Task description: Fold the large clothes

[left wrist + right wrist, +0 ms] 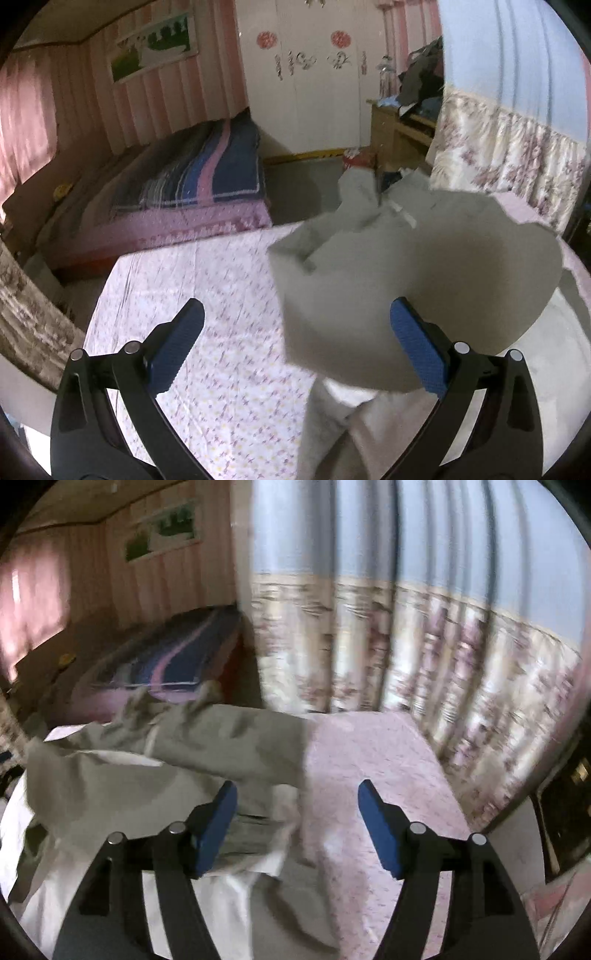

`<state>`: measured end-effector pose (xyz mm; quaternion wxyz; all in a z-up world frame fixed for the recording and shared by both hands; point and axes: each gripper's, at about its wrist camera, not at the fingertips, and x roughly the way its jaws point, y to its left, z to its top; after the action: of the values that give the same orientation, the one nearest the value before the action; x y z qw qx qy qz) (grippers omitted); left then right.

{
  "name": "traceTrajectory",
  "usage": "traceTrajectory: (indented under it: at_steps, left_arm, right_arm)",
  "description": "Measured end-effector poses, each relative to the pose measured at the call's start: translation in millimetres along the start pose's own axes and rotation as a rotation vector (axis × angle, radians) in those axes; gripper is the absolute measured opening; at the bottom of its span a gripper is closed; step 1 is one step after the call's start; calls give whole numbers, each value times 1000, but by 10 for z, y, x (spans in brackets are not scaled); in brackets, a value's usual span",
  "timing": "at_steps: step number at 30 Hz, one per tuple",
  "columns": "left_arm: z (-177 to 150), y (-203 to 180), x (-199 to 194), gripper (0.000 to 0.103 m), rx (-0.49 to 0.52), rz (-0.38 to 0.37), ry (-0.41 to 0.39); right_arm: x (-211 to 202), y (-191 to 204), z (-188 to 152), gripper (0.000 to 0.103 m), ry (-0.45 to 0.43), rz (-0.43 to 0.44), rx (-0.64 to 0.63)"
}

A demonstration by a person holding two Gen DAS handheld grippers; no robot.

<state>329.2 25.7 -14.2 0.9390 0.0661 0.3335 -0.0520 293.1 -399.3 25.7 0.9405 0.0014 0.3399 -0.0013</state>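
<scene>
Garment: we see a grey hooded top lying bunched on the floral sheet; its white lining shows at the near side
Axis: we cannot fix one clear long axis, the cloth is crumpled and blurred; in the left wrist view the hood end with white drawstrings points away from us
Left tongs: wide apart, holding nothing, the right pad over the grey cloth
Right tongs: wide apart, empty, at the garment's edge
Containers: we make out none
Beyond: a second bed and floral curtain
</scene>
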Motion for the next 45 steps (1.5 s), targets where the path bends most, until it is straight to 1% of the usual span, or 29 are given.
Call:
traceTrajectory:
  at_steps: [1,2,3,4,6,7,8,9,10,12,15,18,19,20,21,23,24,26,27,28,30,33,36,38,40,41,42,45]
  left_arm:
    - [32,-46,-25,100,3,-14,-8]
    - [65,-129,-21,100,13,-34,-10]
    - [71,-195,19,100,26,-35,-2]
    - [70,-254,76,100,42,-24,12]
    - [18,-370,347,100,86,29,79]
    - [-5,-374,442,100,93,40,98]
    - [-48,-362,579,100,95,47,123]
    - [-82,-336,675,100,93,50,139]
    - [-126,-304,782,100,91,65,155]
    - [-182,-287,870,100,97,74,171]
    - [-245,-253,956,100,86,76,180]
    - [-271,-182,1052,100,59,39,188]
    - [-284,-140,1081,100,35,12,188]
    - [-297,-119,1094,100,25,1,183]
    - [-312,-112,1100,100,23,-4,177]
    - [-338,-113,1091,100,26,-3,159]
    - [-345,-118,1083,100,26,0,157]
    - [-335,-129,1026,100,18,18,153]
    - [-332,-147,972,100,18,35,145]
    - [-331,-173,900,100,25,54,137]
    - [-326,-218,752,100,39,80,123]
    - [-337,-253,475,100,38,105,96]
    - [-396,-286,282,100,-23,95,66]
    - [-434,-350,298,100,-37,92,78]
    - [-456,-438,408,100,-16,90,107]
    - [-478,-481,486,100,-1,112,124]
    - [-502,-505,555,100,6,128,143]
    - [-567,-488,684,100,-3,127,172]
  right_arm:
    - [31,93,11,69,0,20,-22]
    - [96,104,34,69,7,37,-32]
    - [177,193,11,69,27,52,-49]
    - [307,286,-21,68,60,54,-74]
    - [504,366,-90,66,115,43,-103]
    - [635,383,-131,58,147,43,-107]
    - [765,392,-170,54,179,33,-114]
    - [888,402,-208,47,203,11,-131]
    - [961,419,-243,45,214,1,-141]
    - [1051,434,-275,46,230,4,-143]
    - [1181,491,-298,46,242,-15,-177]
    - [1286,478,-345,47,256,-2,-167]
    - [1306,466,-350,47,260,2,-162]
    - [1315,447,-345,48,263,2,-158]
    - [1331,418,-341,53,271,6,-149]
    - [1372,341,-349,57,286,29,-116]
    - [1376,303,-354,58,291,45,-94]
    - [1319,305,-355,58,280,47,-89]
    - [1235,329,-351,58,260,42,-96]
    - [1153,343,-345,60,238,44,-102]
    - [941,349,-331,61,184,61,-101]
    - [649,304,-359,61,118,120,-46]
    - [607,326,-425,61,121,133,-35]
    - [679,361,-475,61,147,131,-48]
    - [808,387,-551,61,186,118,-64]
    - [843,385,-576,61,195,120,-61]
    - [877,397,-603,61,197,115,-68]
    - [952,456,-646,61,197,80,-131]
